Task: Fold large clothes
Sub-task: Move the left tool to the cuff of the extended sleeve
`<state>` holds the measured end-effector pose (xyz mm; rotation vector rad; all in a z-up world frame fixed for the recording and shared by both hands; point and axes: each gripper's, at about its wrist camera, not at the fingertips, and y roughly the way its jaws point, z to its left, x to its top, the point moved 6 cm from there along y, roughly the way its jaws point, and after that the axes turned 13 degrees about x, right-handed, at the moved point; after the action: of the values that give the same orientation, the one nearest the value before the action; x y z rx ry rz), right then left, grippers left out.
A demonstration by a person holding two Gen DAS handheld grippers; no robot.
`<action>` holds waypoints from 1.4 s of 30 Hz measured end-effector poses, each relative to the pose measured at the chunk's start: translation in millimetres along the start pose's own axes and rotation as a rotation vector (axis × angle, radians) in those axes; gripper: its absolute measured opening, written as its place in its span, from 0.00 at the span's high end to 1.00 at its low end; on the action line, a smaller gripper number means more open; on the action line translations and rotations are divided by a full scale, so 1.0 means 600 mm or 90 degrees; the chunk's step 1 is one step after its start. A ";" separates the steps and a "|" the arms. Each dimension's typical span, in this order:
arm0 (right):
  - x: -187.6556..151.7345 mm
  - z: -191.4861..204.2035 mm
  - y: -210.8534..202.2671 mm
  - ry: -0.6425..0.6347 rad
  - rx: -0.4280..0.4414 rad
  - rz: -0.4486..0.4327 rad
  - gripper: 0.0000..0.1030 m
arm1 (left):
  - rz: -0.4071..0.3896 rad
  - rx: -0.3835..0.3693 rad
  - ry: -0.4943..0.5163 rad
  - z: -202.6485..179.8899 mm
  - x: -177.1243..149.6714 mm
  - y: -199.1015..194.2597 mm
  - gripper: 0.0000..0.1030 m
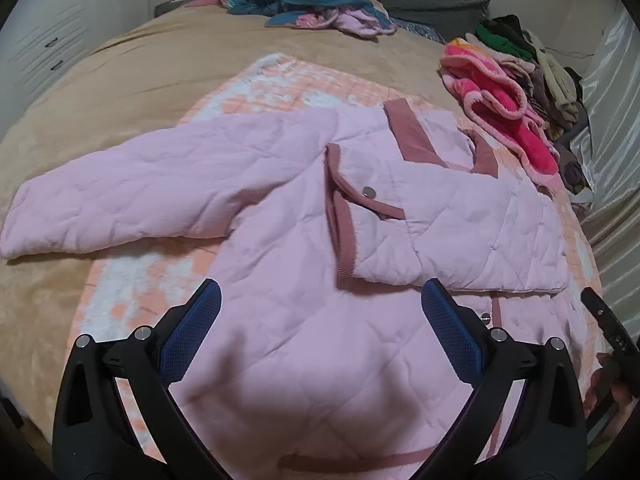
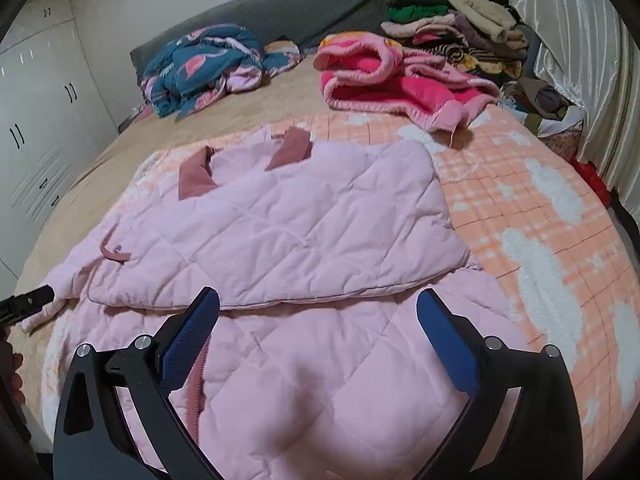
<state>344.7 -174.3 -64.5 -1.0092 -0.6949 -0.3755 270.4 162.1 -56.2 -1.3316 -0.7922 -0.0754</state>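
Note:
A pale pink quilted jacket (image 1: pixel 280 248) with dusty-rose trim lies flat on an orange-and-white checked blanket (image 1: pixel 132 280). Its left sleeve (image 1: pixel 120 196) stretches out sideways; the right sleeve (image 1: pixel 452 220) is folded across the chest. The right wrist view shows the jacket (image 2: pixel 304 220) with that folded part on top. My left gripper (image 1: pixel 320 300) hovers above the jacket's lower body, open, nothing between its blue pads. My right gripper (image 2: pixel 318 312) hangs open over the jacket's hem area, also holding nothing. The right gripper's tip (image 1: pixel 604 320) shows at the left view's right edge.
A bright pink fleece garment (image 2: pixel 400 80) lies beyond the jacket. A stack of folded clothes (image 2: pixel 452 32) sits at the far right, by a pale curtain (image 2: pixel 580 60). A crumpled teal patterned blanket (image 2: pixel 204 68) lies near the grey headboard (image 2: pixel 280 12). White wardrobes (image 2: pixel 36 120) stand left.

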 end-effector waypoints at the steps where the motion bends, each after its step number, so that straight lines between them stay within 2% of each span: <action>1: 0.000 0.005 -0.004 -0.002 0.004 -0.002 0.04 | -0.002 0.001 -0.001 0.003 -0.001 -0.003 0.09; 7: -0.001 0.045 -0.023 -0.019 0.022 -0.012 0.04 | -0.018 0.018 -0.017 0.039 -0.008 -0.030 0.09; 13: -0.001 0.112 -0.028 -0.053 0.051 -0.016 0.04 | -0.023 0.035 -0.037 0.089 -0.019 -0.043 0.09; 21: 0.001 0.205 -0.009 -0.090 0.089 -0.011 0.04 | -0.022 0.077 -0.058 0.170 -0.037 -0.045 0.09; 30: 0.001 0.319 0.020 -0.144 0.136 0.007 0.04 | -0.022 0.091 -0.086 0.244 -0.045 -0.049 0.09; 33: -0.002 0.356 0.033 -0.154 0.164 0.022 0.04 | -0.021 0.096 -0.098 0.265 -0.048 -0.044 0.09; 42: -0.010 0.445 0.063 -0.196 0.202 0.043 0.04 | -0.008 0.110 -0.136 0.321 -0.059 -0.020 0.09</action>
<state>267.6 76.4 -0.3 -0.7918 -0.9614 -0.0459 147.7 315.1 -61.4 -1.1836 -0.9653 0.1249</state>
